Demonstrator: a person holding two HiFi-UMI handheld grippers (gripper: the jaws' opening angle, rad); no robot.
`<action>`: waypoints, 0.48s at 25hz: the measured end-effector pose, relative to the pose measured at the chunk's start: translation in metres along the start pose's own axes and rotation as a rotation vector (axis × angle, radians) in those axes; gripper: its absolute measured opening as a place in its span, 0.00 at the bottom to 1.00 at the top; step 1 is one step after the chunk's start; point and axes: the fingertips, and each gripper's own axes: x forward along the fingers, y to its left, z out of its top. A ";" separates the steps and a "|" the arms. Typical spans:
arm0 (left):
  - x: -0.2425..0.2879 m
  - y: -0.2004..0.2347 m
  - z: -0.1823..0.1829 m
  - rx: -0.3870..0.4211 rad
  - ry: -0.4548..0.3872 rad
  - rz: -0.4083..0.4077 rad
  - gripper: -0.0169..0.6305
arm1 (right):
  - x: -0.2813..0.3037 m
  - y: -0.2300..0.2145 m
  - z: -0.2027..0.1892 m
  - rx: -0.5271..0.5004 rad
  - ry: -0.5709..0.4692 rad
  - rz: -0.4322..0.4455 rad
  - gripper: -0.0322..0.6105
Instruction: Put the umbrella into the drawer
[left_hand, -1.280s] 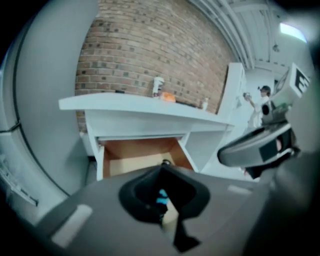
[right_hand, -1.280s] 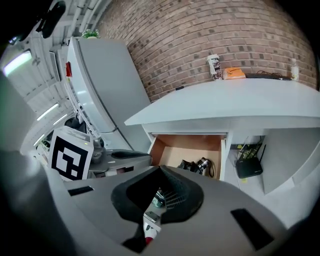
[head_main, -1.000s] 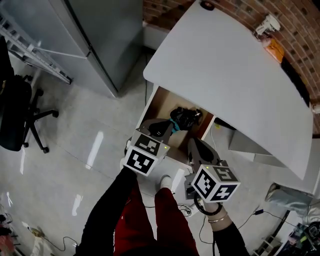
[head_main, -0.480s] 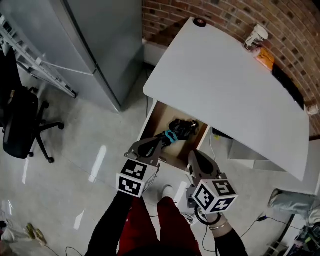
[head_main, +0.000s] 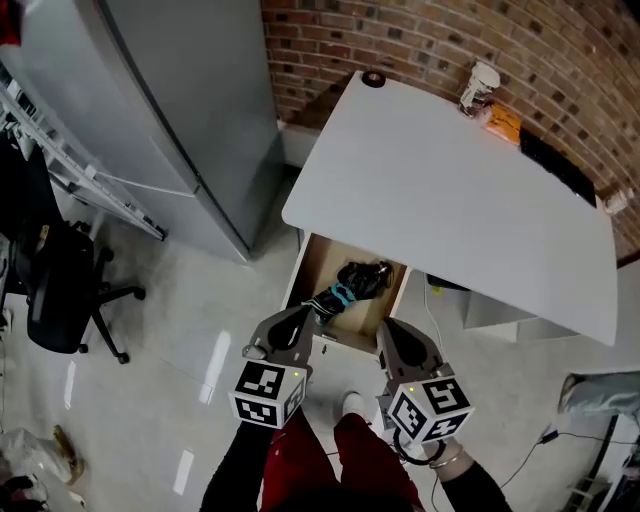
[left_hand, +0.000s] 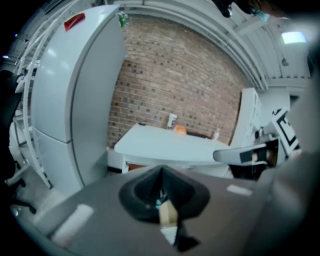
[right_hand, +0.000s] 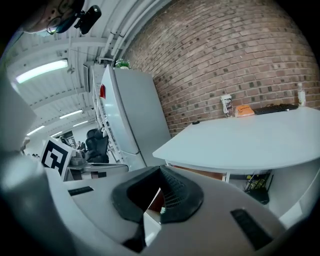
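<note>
As I look down through the head view, I hold both claws low in the frame, side by side, pointing up the picture toward the open drawer (head_main: 322, 262). My left claw (head_main: 300, 322) has its jaws pressed together with nothing between them. Its tip sits at the drawer's front edge, close in the picture to the umbrella's near end. My right claw (head_main: 388, 330) is closed too and empty, just below the drawer's right front corner. The umbrella (head_main: 352, 283), black with a teal strap, lies slantwise inside the drawer. The white worktop (head_main: 450, 190) overhangs the drawer's far part. A grey fridge (head_main: 170, 100) stands at upper left, a brick wall (head_main: 430, 40) runs along the top, and a black office chair (head_main: 60, 290) sits at left. Red trousers (head_main: 330, 470) show at the bottom between the claws.
</note>
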 end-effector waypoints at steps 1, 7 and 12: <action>-0.005 -0.003 0.004 0.002 -0.013 0.007 0.03 | -0.005 0.001 0.003 -0.007 -0.015 0.002 0.06; -0.035 -0.018 0.015 -0.010 -0.075 0.038 0.03 | -0.037 0.003 0.016 -0.022 -0.082 0.002 0.06; -0.060 -0.032 0.026 0.049 -0.126 0.090 0.03 | -0.063 0.004 0.029 -0.039 -0.134 0.017 0.06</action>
